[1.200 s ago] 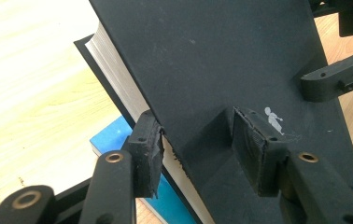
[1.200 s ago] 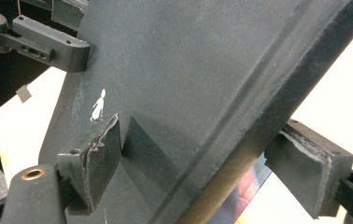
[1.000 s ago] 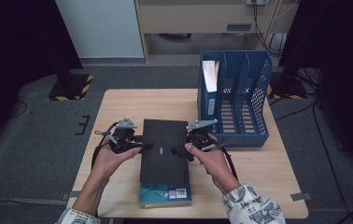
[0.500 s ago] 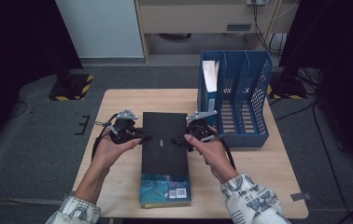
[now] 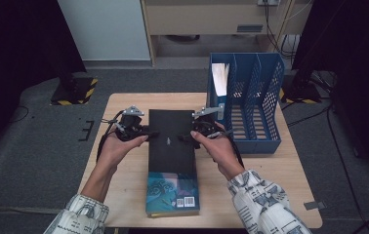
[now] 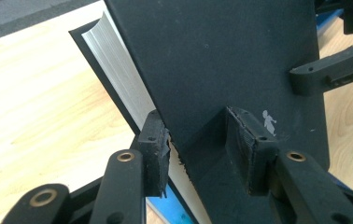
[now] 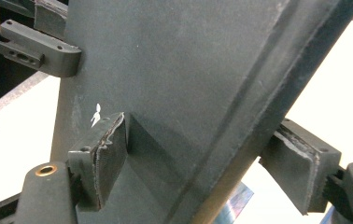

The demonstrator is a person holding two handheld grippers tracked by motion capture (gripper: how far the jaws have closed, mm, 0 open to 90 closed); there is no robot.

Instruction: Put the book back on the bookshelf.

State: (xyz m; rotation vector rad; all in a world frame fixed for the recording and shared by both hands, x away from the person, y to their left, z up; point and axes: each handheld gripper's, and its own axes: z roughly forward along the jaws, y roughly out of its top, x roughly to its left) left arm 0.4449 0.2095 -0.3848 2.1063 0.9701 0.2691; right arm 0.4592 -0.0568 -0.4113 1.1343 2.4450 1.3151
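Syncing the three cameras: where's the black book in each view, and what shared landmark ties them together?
High view: black book at table centre, between both hand-held grippers, atop a teal book.
Left gripper view: tilted across the upper middle, page edges at left.
Right gripper view: cover slants across most of the picture.
Shared landmark: small white figure on the cover.

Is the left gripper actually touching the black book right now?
Touching. In the left gripper view, the left gripper has one pad on the black book's cover and the other against its page edge.
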